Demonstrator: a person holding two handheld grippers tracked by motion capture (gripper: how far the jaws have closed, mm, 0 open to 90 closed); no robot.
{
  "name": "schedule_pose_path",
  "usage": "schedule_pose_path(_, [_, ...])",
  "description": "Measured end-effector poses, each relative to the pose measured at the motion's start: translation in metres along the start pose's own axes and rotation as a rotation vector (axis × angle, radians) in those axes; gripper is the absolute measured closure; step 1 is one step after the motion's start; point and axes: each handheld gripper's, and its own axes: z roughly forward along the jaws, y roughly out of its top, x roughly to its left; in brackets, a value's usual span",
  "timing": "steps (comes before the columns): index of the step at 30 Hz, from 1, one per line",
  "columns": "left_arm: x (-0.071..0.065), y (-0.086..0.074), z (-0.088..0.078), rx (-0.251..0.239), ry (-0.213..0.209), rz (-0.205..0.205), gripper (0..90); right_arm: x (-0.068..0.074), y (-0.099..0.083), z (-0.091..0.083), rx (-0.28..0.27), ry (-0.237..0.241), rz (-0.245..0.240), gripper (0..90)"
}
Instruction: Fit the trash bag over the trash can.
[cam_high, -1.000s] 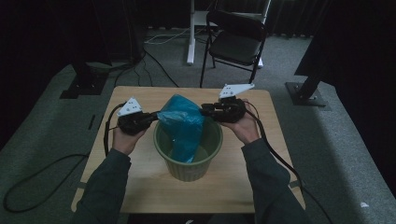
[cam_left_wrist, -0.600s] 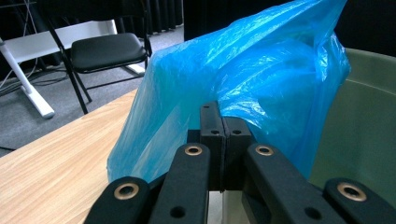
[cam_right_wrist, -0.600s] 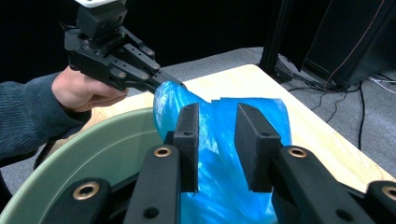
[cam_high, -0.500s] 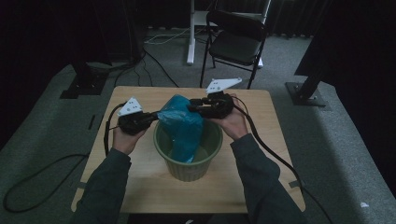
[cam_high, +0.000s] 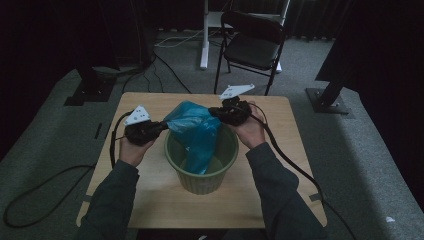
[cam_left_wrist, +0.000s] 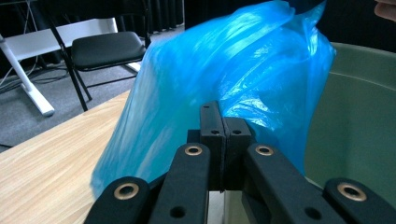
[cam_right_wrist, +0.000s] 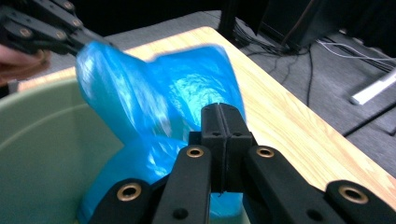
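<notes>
Grippers are both clenching the bag: left gripper on one edge, right gripper, jaws just having closed, on the opposite. Bag is hanging between them into the bin below. Spreading the edges evenly over the rim looks advisable.

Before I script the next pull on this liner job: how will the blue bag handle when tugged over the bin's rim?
Probably floppy: the blue bag sags in crumpled folds between the left hand-held gripper and the right hand-held gripper. Likely light and thin, since light shines through it. Its glossy film may slip or stretch on the green bin.
</notes>
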Motion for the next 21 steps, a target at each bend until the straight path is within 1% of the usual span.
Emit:
schedule_pose_path(3, [0.001,-0.002,-0.001,0.001,0.002,-0.004,89.4,-0.003,-0.007,-0.004,0.005,-0.015,0.011,89.9])
schedule_pose_path(5, [0.002,-0.003,0.000,0.008,0.004,-0.005,89.4,-0.007,-0.012,-0.008,0.009,-0.025,0.027,89.9])
schedule_pose_path(7, [0.002,-0.004,0.000,0.010,0.005,-0.008,89.4,-0.011,-0.018,-0.011,0.005,-0.026,0.049,89.9])
schedule_pose_path(10, [0.003,-0.006,0.002,0.015,0.005,-0.011,89.4,-0.014,-0.025,-0.015,0.008,-0.031,0.063,89.9])
schedule_pose_path(14, [0.003,-0.008,0.003,0.024,0.006,-0.016,89.4,-0.013,-0.031,-0.019,0.015,-0.033,0.067,89.9])
schedule_pose_path(19, [0.003,-0.009,0.005,0.029,0.008,-0.021,89.2,-0.011,-0.037,-0.020,0.024,-0.021,0.068,89.9])
schedule_pose_path(21, [0.003,-0.008,0.005,0.024,0.026,-0.022,86.8,-0.011,-0.038,-0.019,0.027,-0.017,0.064,89.9])
